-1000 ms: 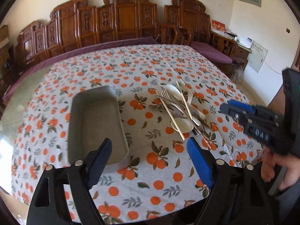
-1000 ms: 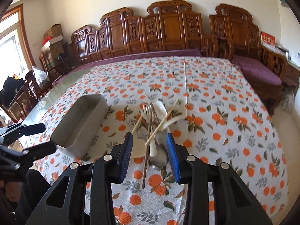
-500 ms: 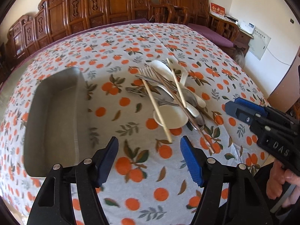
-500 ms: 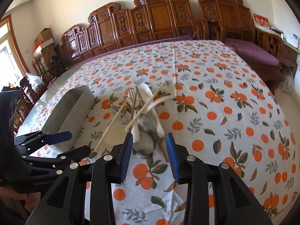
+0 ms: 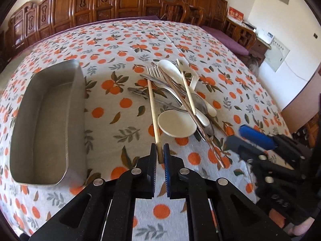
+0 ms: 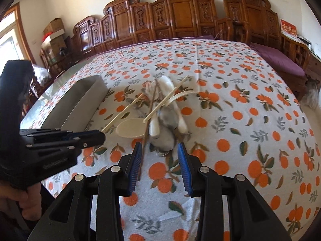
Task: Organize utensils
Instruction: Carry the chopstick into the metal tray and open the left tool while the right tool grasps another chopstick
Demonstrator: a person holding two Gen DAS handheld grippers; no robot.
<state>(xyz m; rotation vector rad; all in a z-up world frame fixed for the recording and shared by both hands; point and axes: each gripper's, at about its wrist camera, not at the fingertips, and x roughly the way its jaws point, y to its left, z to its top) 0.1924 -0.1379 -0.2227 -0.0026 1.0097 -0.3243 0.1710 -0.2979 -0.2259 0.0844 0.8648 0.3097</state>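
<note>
A heap of utensils lies mid-table: forks (image 5: 154,74), white spoons (image 5: 176,124), chopsticks and a metal spoon (image 6: 166,136). My left gripper (image 5: 159,153) is shut on the near end of a pale chopstick (image 5: 152,104), which slants up to the fork tines. In the right wrist view the same left gripper (image 6: 100,135) meets that chopstick (image 6: 122,114) beside a white spoon (image 6: 130,128). My right gripper (image 6: 159,147) stands open, low at the heap's near edge. A dark chopstick (image 6: 147,124) lies just inside its left finger, and the metal spoon's bowl sits just ahead of the gap. It also shows at the right (image 5: 246,138).
A long metal tray (image 5: 50,120) with nothing in it lies left of the heap, its wall (image 6: 80,104) close to the left gripper. Carved wooden chairs (image 6: 180,16) line the far side. The orange-print cloth drops off at the near table edge. A hand (image 6: 18,200) holds the left tool.
My left gripper came down toward the heap and its wide jaws closed on the pale chopstick's near end. The right gripper sank closer to the heap, its gap unchanged.
</note>
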